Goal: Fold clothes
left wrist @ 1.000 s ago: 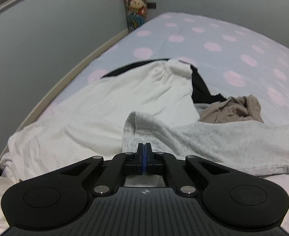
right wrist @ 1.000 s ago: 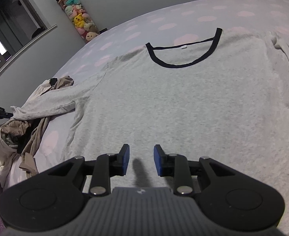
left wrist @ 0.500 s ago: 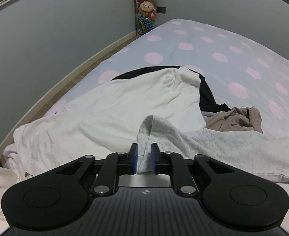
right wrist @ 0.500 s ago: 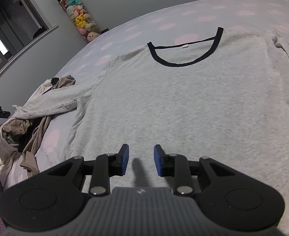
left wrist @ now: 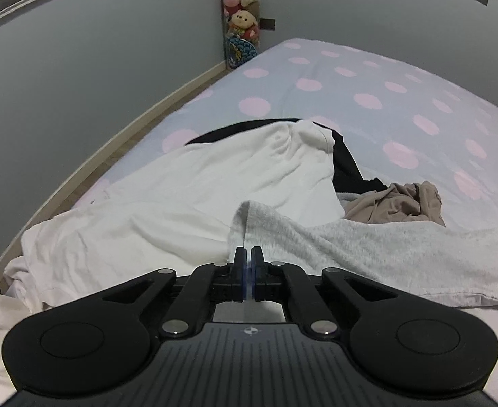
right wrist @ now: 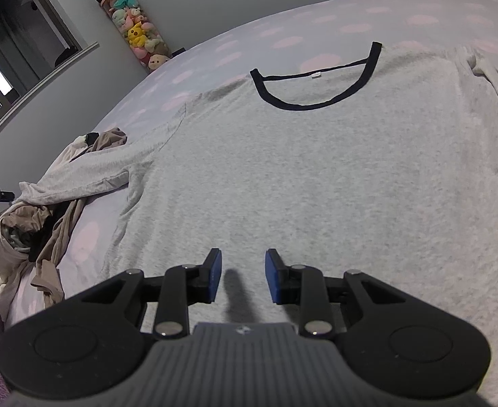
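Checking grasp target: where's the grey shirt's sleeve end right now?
Left wrist view: the sleeve end sits centre, pinched in the left gripper, draped over the white garment.

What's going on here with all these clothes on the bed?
A person is folding laundry with a hand-held gripper in each hand. The left hand-held gripper has just closed again on the sleeve end of a light grey long-sleeved shirt with black neck trim, spread flat on the pink-dotted bedsheet. The right hand-held gripper hovers open over the shirt's lower part.
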`<action>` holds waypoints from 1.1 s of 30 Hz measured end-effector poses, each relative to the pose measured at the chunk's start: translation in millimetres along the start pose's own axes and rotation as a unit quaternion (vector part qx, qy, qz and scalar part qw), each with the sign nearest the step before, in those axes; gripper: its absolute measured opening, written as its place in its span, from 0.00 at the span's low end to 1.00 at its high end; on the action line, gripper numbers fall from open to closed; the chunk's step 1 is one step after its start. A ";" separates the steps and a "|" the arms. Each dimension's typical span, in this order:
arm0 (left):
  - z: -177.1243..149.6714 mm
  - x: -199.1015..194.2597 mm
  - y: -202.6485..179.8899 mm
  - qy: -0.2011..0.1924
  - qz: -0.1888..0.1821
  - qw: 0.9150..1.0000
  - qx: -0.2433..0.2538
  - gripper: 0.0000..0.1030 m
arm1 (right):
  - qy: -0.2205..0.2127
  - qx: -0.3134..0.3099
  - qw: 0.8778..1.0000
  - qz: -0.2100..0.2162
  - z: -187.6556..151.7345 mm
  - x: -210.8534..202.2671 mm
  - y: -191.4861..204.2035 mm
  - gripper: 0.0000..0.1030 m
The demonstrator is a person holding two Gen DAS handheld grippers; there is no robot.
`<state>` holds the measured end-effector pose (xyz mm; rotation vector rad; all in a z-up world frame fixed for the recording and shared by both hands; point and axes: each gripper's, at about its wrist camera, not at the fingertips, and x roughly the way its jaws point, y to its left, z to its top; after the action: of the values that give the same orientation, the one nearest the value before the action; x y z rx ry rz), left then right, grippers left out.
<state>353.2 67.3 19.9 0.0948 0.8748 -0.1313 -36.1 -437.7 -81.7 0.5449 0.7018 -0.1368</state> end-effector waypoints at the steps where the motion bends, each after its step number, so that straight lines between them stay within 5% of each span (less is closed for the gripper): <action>1: -0.6 -2.2 2.4 0.002 -0.001 1.000 0.000 0.00 | 0.000 0.000 1.000 0.000 -0.2 0.1 0.0 0.31; 10: -21.8 4.1 13.1 0.037 0.035 0.999 -0.001 0.00 | 0.002 -0.001 1.000 -0.001 -0.2 0.6 0.2 0.31; 18: -19.3 -34.9 -8.8 -0.020 0.037 0.999 0.013 0.00 | -0.026 0.003 1.000 -0.007 16.7 -22.2 -1.6 0.36; 23: -25.2 -65.3 -46.1 -0.057 0.018 0.998 0.031 0.09 | -0.049 0.027 0.997 -0.056 35.5 -56.7 -23.0 0.36; 33: -91.1 -93.6 -135.4 -0.024 -0.056 0.992 0.113 0.14 | -0.035 0.061 0.984 -0.162 41.0 -154.0 -85.6 0.39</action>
<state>204.1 -46.9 29.9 0.2530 0.8153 -0.3361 -155.2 -541.1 6.9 0.5379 0.7124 -0.5028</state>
